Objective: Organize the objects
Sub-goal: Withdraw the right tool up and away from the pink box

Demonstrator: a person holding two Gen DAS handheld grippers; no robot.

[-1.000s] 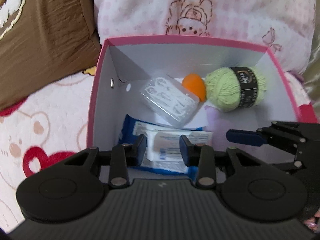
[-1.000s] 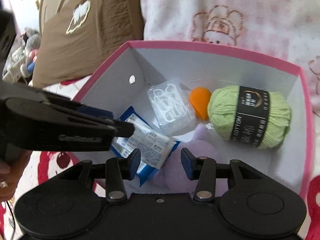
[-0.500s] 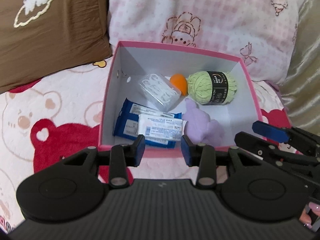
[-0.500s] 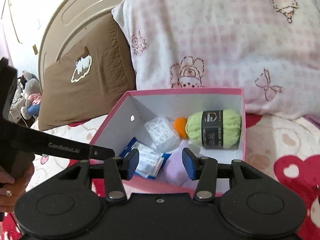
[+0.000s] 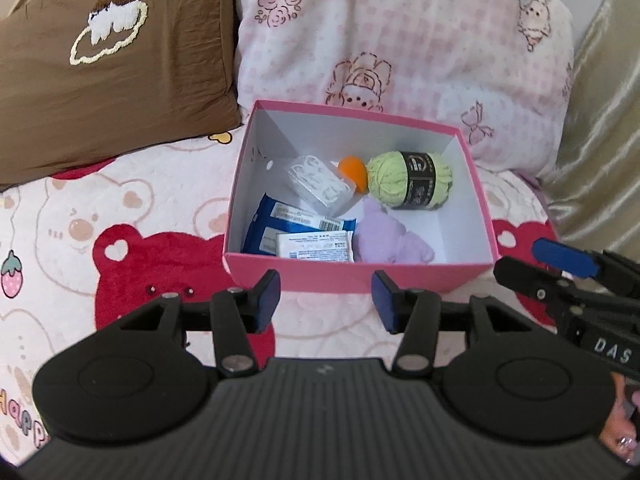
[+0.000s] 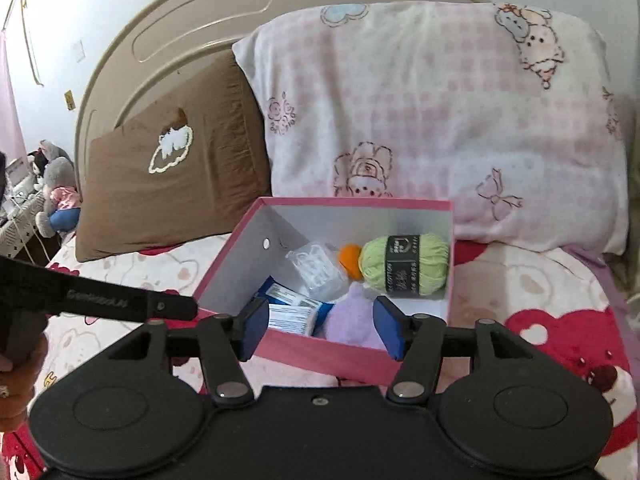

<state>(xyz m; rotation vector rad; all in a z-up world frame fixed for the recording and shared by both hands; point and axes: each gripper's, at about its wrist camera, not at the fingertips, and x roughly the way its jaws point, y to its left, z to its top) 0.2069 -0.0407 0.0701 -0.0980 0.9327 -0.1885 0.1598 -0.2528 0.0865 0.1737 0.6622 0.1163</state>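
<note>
Box: the pink box [image 5: 360, 278] sits on the bear-print bed cover [image 5: 132, 216], its far wall close to the pink pillow [image 5: 400, 40], probably so its open top faces both hands.
Contents, far side: a clear plastic case [image 5: 320, 184] at left, an orange ball [image 5: 353, 172] in the middle, and a green yarn skein [image 5: 410, 185] at right, the ball touching the yarn.
Contents, near side: blue wipe packs [image 5: 296, 232] lie flat at left, and a lilac soft toy [image 5: 390, 240] lies just beside them at right.
Left tongs: left tongs [image 5: 326, 300] hang on the near side of the box, jaws opening, with nothing between them.
Right tongs: right tongs [image 6: 320, 326] also hang near the box's near wall, jaws opening and empty.
Judgement: every loose item looks gathered inside the box, so the sorting seems largely done.
Backdrop: a brown pillow [image 5: 108, 64] leans at far left.
</note>
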